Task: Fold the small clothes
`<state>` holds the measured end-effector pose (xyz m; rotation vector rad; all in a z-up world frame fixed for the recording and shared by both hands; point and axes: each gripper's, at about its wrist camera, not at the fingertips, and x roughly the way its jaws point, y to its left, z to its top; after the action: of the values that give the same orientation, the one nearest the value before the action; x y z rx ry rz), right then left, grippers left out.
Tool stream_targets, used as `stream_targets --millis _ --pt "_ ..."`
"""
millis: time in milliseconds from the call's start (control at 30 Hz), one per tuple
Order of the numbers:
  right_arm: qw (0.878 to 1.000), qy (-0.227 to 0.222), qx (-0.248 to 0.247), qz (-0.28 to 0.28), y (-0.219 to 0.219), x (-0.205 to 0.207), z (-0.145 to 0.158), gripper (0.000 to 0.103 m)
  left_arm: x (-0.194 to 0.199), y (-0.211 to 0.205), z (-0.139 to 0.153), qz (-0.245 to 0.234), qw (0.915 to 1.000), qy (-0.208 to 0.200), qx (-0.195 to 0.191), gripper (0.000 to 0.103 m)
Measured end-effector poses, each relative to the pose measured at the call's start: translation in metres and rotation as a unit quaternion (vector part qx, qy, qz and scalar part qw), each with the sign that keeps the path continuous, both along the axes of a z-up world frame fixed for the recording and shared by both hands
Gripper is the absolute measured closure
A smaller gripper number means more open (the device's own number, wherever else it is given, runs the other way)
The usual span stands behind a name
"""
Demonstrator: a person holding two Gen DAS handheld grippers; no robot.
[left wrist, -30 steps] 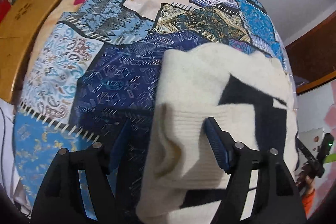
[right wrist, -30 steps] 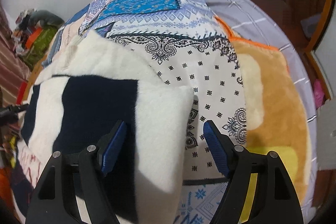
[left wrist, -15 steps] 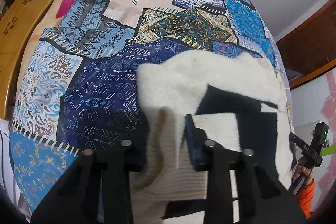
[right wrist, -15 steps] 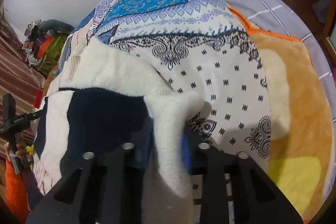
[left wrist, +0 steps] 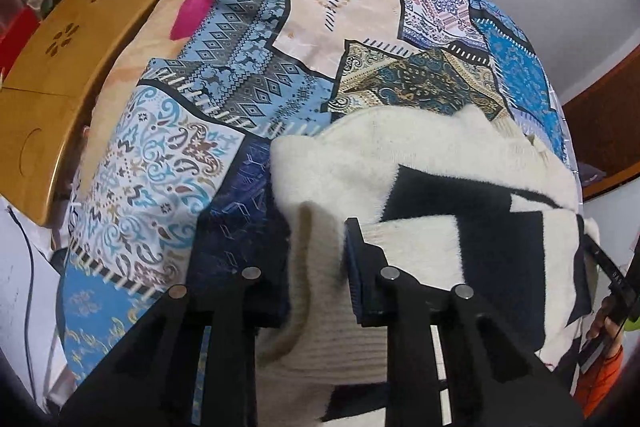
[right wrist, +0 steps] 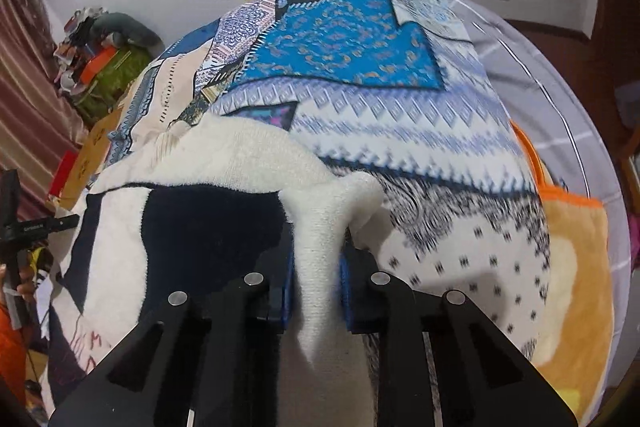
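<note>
A cream and navy knit sweater (left wrist: 400, 155) lies on a patchwork bedcover (left wrist: 248, 75). My left gripper (left wrist: 318, 255) has a bunched fold of the cream ribbed edge between its blue pads, and its jaws are closing on it. In the right wrist view, the sweater (right wrist: 240, 155) spreads to the left. My right gripper (right wrist: 317, 267) is shut on a cream strip at the sweater's right corner, which is pulled up into a ridge above the bedcover (right wrist: 360, 75).
A wooden board (left wrist: 60, 67) borders the bed on the left. A tan and orange fleece blanket (right wrist: 572, 267) lies to the right. Clutter (right wrist: 100, 47) is piled by the wall. A hand with a black device (left wrist: 608, 307) is beside the sweater.
Both grippers went from wide open around the sweater's edges to closed on them. The right one has raised its corner and shifted across the bed.
</note>
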<state>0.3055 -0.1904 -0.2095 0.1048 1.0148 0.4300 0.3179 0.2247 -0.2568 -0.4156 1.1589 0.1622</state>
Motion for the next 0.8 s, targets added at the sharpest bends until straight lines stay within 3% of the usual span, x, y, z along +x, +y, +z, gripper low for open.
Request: stream_targets --millis 167,300,400,600,800 --pt "1.0 0.001 -0.019 0.002 0.004 -0.001 0.003 0.078 -0.004 -0.006 0.002 -0.009 0.9995 -0.003 0.03 0.071" --pt "1.0 0.016 -0.013 -0.004 -0.004 -0.01 0.008 0.063 -0.01 -0.016 0.01 -0.022 0.9976 0.0 0.065 0.07" --pt "1.0 0.012 -0.017 -0.003 -0.008 -0.023 0.019 0.059 -0.017 -0.02 0.018 -0.026 0.9971 0.001 0.071 0.07" --pt "0.999 -0.029 -0.019 0.011 -0.011 -0.055 0.065 0.052 -0.043 -0.026 0.05 -0.026 0.9966 -0.021 0.075 0.067" --pt "0.995 -0.088 -0.026 0.027 -0.01 -0.09 0.12 0.048 -0.08 -0.04 0.099 -0.044 0.992 -0.067 0.098 0.056"
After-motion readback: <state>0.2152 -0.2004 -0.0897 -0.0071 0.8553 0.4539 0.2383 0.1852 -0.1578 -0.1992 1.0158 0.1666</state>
